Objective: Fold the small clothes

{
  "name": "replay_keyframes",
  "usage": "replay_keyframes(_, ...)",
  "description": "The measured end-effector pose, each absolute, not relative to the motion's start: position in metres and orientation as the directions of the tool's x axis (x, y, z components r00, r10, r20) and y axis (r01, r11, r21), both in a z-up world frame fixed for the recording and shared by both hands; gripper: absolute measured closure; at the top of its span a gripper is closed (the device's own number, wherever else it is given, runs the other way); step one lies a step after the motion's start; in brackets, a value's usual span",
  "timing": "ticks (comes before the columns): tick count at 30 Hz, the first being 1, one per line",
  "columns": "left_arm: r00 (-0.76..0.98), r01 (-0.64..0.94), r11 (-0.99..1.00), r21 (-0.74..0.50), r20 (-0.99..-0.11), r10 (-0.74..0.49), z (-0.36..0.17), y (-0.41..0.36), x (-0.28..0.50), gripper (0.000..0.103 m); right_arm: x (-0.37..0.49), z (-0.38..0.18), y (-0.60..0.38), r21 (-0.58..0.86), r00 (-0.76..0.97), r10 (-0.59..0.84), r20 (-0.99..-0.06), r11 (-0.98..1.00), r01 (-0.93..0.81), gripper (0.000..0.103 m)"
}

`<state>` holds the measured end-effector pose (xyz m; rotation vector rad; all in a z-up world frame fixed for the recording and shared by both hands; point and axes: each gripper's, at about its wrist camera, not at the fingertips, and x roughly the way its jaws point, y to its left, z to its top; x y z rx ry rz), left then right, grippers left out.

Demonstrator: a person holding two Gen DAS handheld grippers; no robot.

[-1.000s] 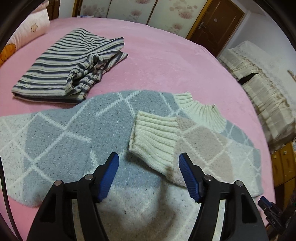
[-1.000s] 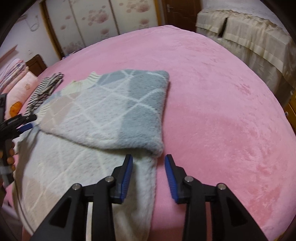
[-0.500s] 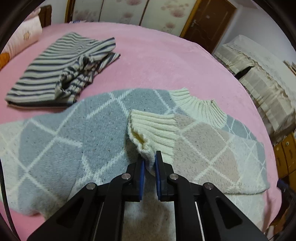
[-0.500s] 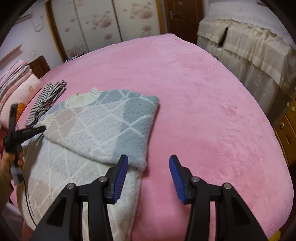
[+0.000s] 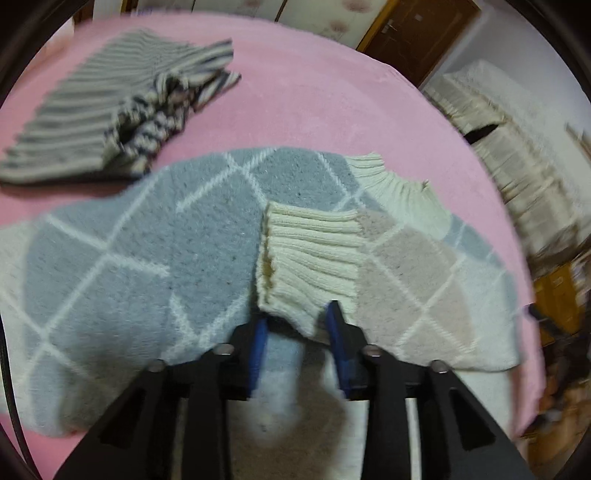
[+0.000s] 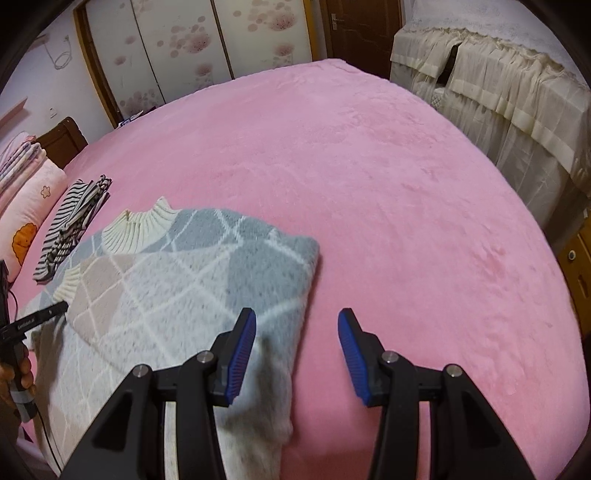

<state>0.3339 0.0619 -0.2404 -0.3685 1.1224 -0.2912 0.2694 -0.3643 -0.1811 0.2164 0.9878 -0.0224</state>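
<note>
The left gripper (image 5: 297,325) has just been opening, its jaws parted either side of the cream cuff (image 5: 310,254), which lies folded across the diamond-pattern sweater (image 5: 147,251). The right gripper (image 6: 297,332) hangs released beside the sweater's folded edge, over the pink blanket (image 6: 388,184). Beyond the sweater lies the striped garment (image 5: 122,110).

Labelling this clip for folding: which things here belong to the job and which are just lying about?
Job: sweater; its cuff between the just-reopened left gripper pads; striped garment; right gripper, open, empty.

Lying about: pillow; wardrobe; door; draped furniture.
</note>
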Motion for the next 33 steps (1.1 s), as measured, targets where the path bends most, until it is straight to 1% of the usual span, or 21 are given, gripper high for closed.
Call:
replay_keyframes(1,0.395,0.041,0.887,-0.46,-0.808,-0.437,-0.241,0.064,0.337,0.051,0.275,-0.183,-0.367,0.19,0.548,0.095,-0.831,0.975,0.119,0.056)
replay_keyframes(2,0.387,0.044,0.877,-0.478,-0.802,-0.456,-0.24,0.065,0.341,0.043,0.278,-0.185,-0.368,0.201,0.546,0.103,-0.831,0.972,0.122,0.056)
replay_keyframes(4,0.383,0.058,0.884,-0.465,-0.807,-0.45,-0.237,0.062,0.347,0.036,0.287,-0.189,-0.372,0.222,0.537,0.12,-0.835,0.966,0.129,0.056)
replay_keyframes(6,0.375,0.071,0.894,-0.442,-0.819,-0.434,-0.237,0.057,0.356,0.034,0.295,-0.194,-0.374,0.234,0.528,0.13,-0.839,0.963,0.135,0.056)
replay_keyframes(10,0.371,0.077,0.897,-0.436,-0.822,-0.431,-0.239,0.051,0.372,0.034,0.31,-0.201,-0.379,0.265,0.518,0.157,-0.841,0.954,0.14,0.056)
replay_keyframes(12,0.377,0.08,0.9,-0.429,-0.822,-0.426,-0.238,0.048,0.379,0.034,0.318,-0.206,-0.384,0.301,0.51,0.192,-0.838,0.944,0.138,0.056)
replay_keyframes(13,0.391,0.081,0.903,-0.422,-0.82,-0.418,-0.237,0.046,0.382,0.042,0.321,-0.208,-0.385,0.316,0.506,0.208,-0.837,0.939,0.136,0.056)
replay_keyframes(14,0.408,0.074,0.919,-0.388,-0.829,-0.383,-0.237,0.043,0.385,0.065,0.325,-0.212,-0.386,0.339,0.501,0.233,-0.834,0.932,0.132,0.056)
replay_keyframes(15,0.42,0.058,0.942,-0.332,-0.848,-0.325,-0.237,0.041,0.388,0.077,0.329,-0.215,-0.387,0.359,0.495,0.255,-0.831,0.925,0.125,0.056)
replay_keyframes(16,0.422,0.041,0.954,-0.298,-0.86,-0.286,-0.239,0.041,0.391,0.089,0.33,-0.216,-0.386,0.365,0.494,0.263,-0.829,0.923,0.119,0.064)
replay_keyframes(17,0.426,0.031,0.953,-0.302,-0.858,-0.286,-0.241,0.043,0.391,0.091,0.33,-0.215,-0.384,0.336,0.506,0.236,-0.83,0.935,0.116,0.081)
replay_keyframes(18,0.44,0.02,0.952,-0.305,-0.853,-0.282,-0.24,0.044,0.39,0.092,0.33,-0.213,-0.382,0.306,0.512,0.21,-0.833,0.946,0.11,0.085)
replay_keyframes(20,0.46,0.028,0.965,-0.261,-0.854,-0.244,-0.239,0.04,0.386,0.093,0.327,-0.206,-0.376,0.252,0.542,0.162,-0.825,0.963,0.096,0.088)
replay_keyframes(23,0.525,0.044,0.987,-0.157,-0.836,-0.156,-0.232,0.031,0.37,0.095,0.321,-0.192,-0.367,0.185,0.597,0.102,-0.796,0.98,0.079,0.089)
replay_keyframes(27,0.603,0.041,0.993,-0.115,-0.789,-0.116,-0.217,0.032,0.35,0.096,0.321,-0.181,-0.354,0.103,0.632,0.052,-0.773,0.994,0.043,0.089)
replay_keyframes(30,0.646,0.033,0.995,-0.092,-0.758,-0.091,-0.208,0.035,0.341,0.096,0.325,-0.184,-0.348,0.069,0.623,0.048,-0.78,0.998,0.009,0.088)
replay_keyframes(33,0.621,0.028,0.998,-0.058,-0.781,-0.063,-0.219,0.037,0.343,0.096,0.331,-0.197,-0.345,0.004,0.592,-0.001,-0.806,1.0,0.007,0.082)
